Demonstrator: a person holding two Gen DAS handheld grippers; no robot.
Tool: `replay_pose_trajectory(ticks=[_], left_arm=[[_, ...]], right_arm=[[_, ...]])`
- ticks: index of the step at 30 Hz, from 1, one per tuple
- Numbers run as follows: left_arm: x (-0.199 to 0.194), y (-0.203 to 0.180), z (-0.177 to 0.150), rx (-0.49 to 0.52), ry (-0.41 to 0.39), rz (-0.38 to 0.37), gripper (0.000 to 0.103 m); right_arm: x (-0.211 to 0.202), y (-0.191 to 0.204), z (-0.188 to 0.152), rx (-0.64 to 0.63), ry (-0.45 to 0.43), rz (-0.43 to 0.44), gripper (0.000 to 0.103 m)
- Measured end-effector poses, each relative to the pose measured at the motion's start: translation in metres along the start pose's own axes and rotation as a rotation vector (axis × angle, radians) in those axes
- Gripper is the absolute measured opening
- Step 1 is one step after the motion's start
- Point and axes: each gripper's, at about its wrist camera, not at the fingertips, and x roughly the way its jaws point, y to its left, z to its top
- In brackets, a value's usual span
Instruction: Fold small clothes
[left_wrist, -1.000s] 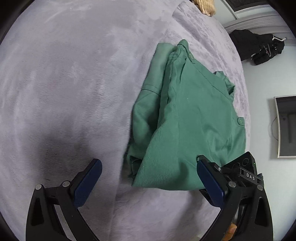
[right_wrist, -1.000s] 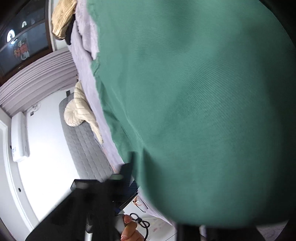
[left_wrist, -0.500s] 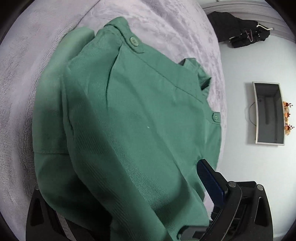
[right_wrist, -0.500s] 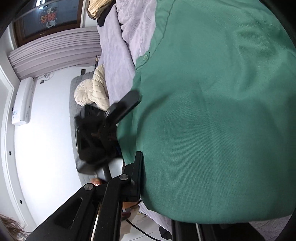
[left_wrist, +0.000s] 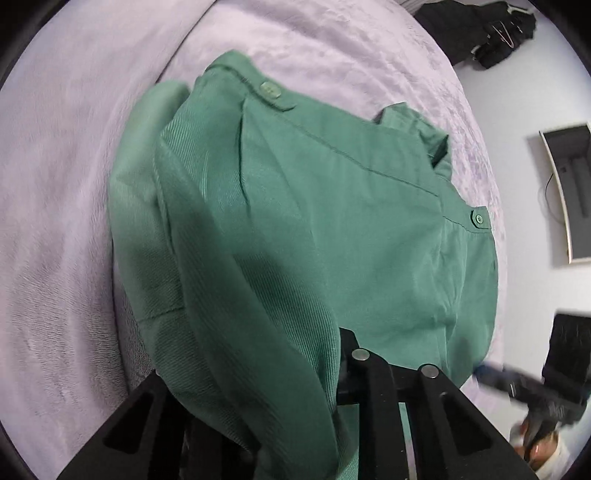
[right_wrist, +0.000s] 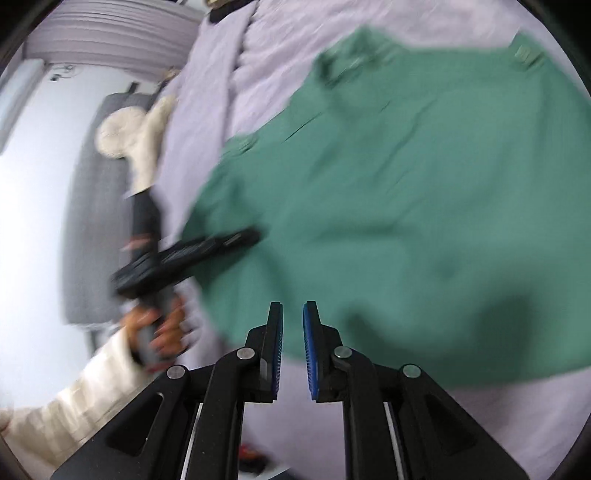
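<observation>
Lilac plush bed (left_wrist: 66, 229) beside white wall, green shirt (left_wrist: 332, 229) spread on it, collar end away from the left camera, left claw (left_wrist: 295, 398) clenched on its near hem, right claw (right_wrist: 293, 343) narrowly parted, empty.

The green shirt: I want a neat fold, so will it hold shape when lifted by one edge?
Probably not. The green shirt drapes limply over the left gripper, so it looks floppy and light. Its wrinkles and loose layers suggest lifted parts would sag. On the plush blanket it may drag rather than slide.
</observation>
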Motion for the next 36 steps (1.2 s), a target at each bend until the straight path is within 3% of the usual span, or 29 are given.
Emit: replay_pose_trajectory(ticks=[3,5,8,11,14,18,20,22,25,27,29,30,31,33,35,36], left_arm=[[-0.017,-0.023,0.000,0.021,-0.050,0.016,0.021],[-0.029,-0.041,0.001,0.036,-0.079,0.018,0.020],[-0.040,-0.092,0.003,0.124,-0.116,0.045,0.020],[-0.044,-0.159,0.000,0.277,-0.144,0.103,0.020],[-0.039,-0.217,-0.005,0.416,-0.148,0.155,0.020],[0.001,-0.297,-0.021,0.594,-0.132,0.188,0.021],[0.029,-0.328,-0.027,0.634,-0.109,0.187,0.021],[0.066,-0.346,-0.031,0.658,-0.081,0.182,0.022],[0.126,-0.363,-0.039,0.659,0.016,0.246,0.026],[0.140,-0.364,-0.049,0.661,0.037,0.294,0.026],[0.133,-0.363,-0.053,0.662,0.005,0.285,0.026],[0.126,-0.363,-0.053,0.654,-0.013,0.263,0.041],[0.113,-0.362,-0.054,0.643,-0.036,0.218,0.075],[0.092,-0.368,-0.057,0.640,-0.126,0.195,0.103],[0.063,-0.370,-0.058,0.643,-0.194,0.180,0.103],[0.055,-0.368,-0.053,0.627,-0.201,0.168,0.103]], right_arm=[[0.027,-0.029,0.026,0.010,-0.005,-0.069,0.011],[0.061,-0.047,0.027,0.031,0.066,-0.083,0.010],[0.076,-0.054,0.024,0.005,0.059,-0.095,0.010],[0.069,-0.065,0.022,0.032,0.049,-0.020,0.010],[0.049,-0.091,0.017,0.111,0.051,0.112,0.010],[-0.019,-0.135,0.001,0.180,-0.064,0.170,0.011],[-0.046,-0.161,-0.010,0.231,-0.113,0.187,0.011],[-0.067,-0.194,-0.024,0.297,-0.145,0.207,0.013],[-0.073,-0.231,-0.038,0.391,-0.156,0.226,0.014],[-0.071,-0.247,-0.044,0.429,-0.163,0.269,0.011],[-0.069,-0.252,-0.045,0.441,-0.163,0.294,0.011],[-0.069,-0.253,-0.045,0.443,-0.164,0.301,0.011],[-0.070,-0.254,-0.045,0.443,-0.163,0.307,0.011],[-0.079,-0.264,-0.049,0.445,-0.163,0.315,0.011],[-0.086,-0.269,-0.047,0.450,-0.174,0.324,0.015],[-0.091,-0.273,-0.048,0.457,-0.185,0.331,0.027]])
